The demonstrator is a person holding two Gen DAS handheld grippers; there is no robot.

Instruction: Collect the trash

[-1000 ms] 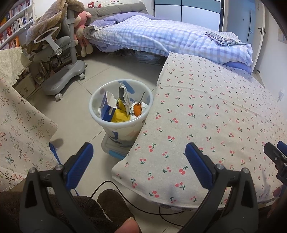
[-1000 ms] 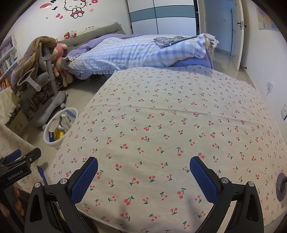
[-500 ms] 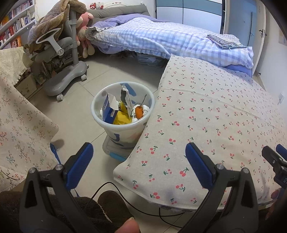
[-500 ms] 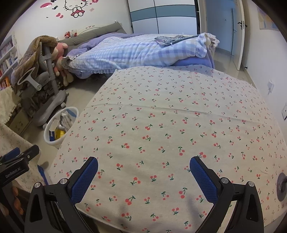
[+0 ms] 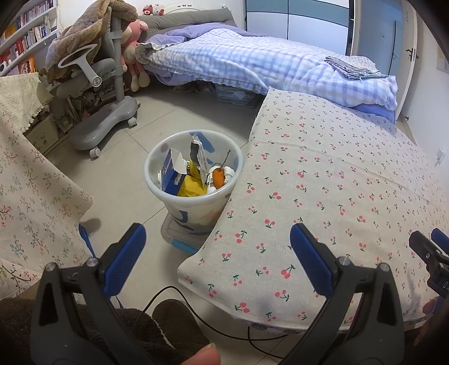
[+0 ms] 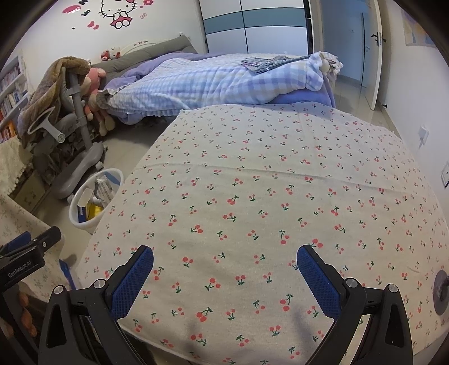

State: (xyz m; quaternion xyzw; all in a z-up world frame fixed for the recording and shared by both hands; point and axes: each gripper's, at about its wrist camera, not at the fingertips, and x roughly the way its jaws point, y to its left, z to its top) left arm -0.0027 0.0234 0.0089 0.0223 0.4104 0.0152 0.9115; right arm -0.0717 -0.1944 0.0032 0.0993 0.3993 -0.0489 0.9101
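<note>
Between the blue pads of my left gripper (image 5: 217, 254), which stand spread wide with nothing held, I see bare floor tiles and the near corner of the cherry-print tablecloth (image 5: 336, 196). Just past that corner stands the white trash bin (image 5: 193, 200), touching the cloth's edge and resting on a low clear box (image 5: 182, 237). Only the left wrist view looks down into it: a torn blue carton (image 5: 171, 175), a yellow wrapper (image 5: 190, 189), a silvery torn packet and something orange (image 5: 218, 176) lie inside (what the orange piece is I cannot tell). A black cable (image 5: 196, 314) curls across the floor below my fingers, and my thumb tip shows at the bottom edge.

My right gripper (image 6: 224, 272) is likewise spread and empty, hovering over the tablecloth, which looks bare apart from a dark round object (image 6: 442, 292) at the right edge that the left camera never catches. From here the bin sits small at the left, its contents mostly hidden. The right view alone shows the cartoon cat sticker (image 6: 118, 14) on the wall. Both views share the grey chair (image 5: 103, 112) draped with a brown blanket and the checked bed (image 5: 252, 64) behind.
</note>
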